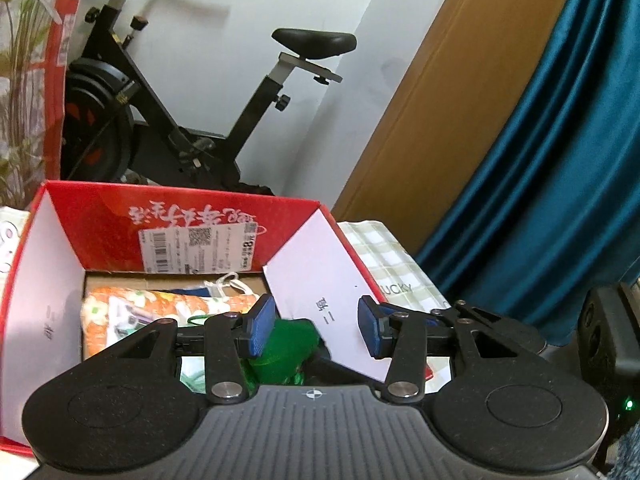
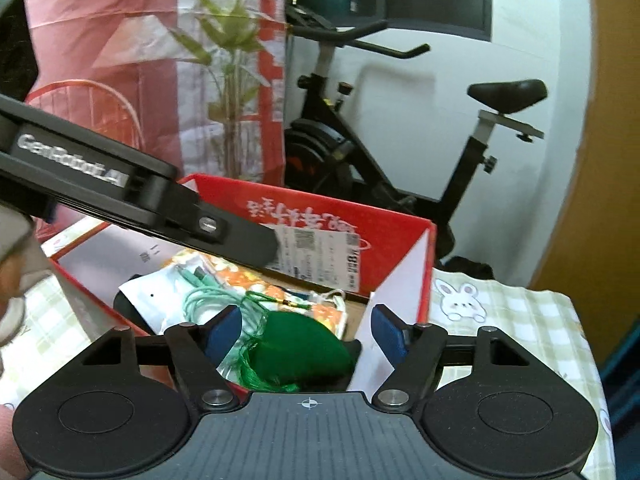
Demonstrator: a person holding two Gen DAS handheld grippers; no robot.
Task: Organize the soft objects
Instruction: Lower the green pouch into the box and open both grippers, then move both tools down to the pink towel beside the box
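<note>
An open red cardboard box stands on the table with its flaps up. Inside lie an orange floral cloth, a mint-green cable and a dark green tasselled pouch. My right gripper hangs over the box's near side, open, the pouch between its blue pads with a gap on each side. My left gripper is open above the box, its left pad just over the pouch and a white flap behind the gap. Its black casing crosses the right wrist view.
A checked tablecloth with a rabbit print covers the table around the box. A black exercise bike stands behind against the white wall. A teal curtain, a wooden panel and a plant flank it.
</note>
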